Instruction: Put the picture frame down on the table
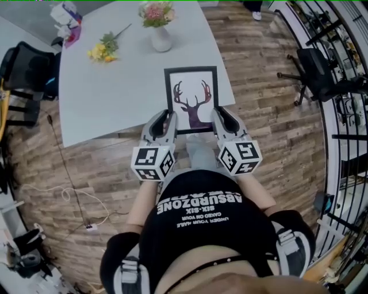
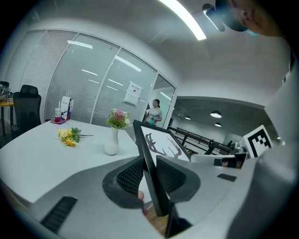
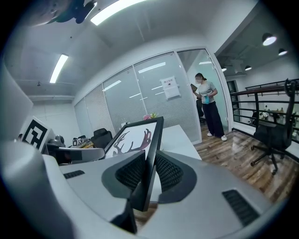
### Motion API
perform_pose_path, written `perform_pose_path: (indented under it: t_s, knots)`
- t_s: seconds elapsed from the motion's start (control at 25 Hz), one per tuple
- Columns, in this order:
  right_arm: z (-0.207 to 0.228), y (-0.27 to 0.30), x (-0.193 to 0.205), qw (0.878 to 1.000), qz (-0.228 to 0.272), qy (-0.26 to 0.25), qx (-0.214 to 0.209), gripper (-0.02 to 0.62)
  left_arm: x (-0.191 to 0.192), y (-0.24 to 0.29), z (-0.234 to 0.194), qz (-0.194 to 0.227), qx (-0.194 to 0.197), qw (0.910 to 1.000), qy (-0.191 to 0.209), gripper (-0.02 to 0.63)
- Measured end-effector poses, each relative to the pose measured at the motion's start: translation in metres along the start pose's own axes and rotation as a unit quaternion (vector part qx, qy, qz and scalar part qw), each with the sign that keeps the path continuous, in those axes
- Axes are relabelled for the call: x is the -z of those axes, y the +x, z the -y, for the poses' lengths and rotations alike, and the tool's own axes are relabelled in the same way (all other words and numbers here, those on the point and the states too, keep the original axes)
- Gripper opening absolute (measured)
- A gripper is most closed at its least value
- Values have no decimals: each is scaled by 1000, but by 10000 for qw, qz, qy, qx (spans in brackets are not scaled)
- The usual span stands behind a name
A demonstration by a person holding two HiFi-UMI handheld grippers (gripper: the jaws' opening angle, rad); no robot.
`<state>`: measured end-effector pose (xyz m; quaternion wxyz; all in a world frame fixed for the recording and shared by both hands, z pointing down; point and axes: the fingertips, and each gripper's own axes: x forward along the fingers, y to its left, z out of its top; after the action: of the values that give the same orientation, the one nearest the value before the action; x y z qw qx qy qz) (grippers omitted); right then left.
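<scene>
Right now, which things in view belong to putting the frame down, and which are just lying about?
In the job: picture frame, clamped at its side edges by the left gripper and the right gripper; table.
Lying about: vase of flowers; loose yellow flowers; bag at the table's far corner; office chair on the floor.

Picture frame [image 1: 191, 97]: rectangular, slim black moulding round a white print of a dark plum antlered stag's head, portrait, face up, at 12 o'clock in the head view over the white table's [image 1: 115, 86] near edge, side edges clamped low by left gripper [image 1: 164, 119] and right gripper [image 1: 221, 118].
</scene>
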<state>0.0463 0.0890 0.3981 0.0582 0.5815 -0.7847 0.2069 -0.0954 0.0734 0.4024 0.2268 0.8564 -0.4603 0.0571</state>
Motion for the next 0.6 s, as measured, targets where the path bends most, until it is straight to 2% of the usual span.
perform_pose_path:
  t_s: [0.32, 0.6]
  knots:
    - [37, 69, -25, 9998, -203, 13, -82, 83, -23, 72, -28, -152, -70, 9998, -74, 98]
    - [60, 120, -35, 9991, -413, -15, -125, 83, -27, 121, -51, -346, -100, 9992, -145, 98]
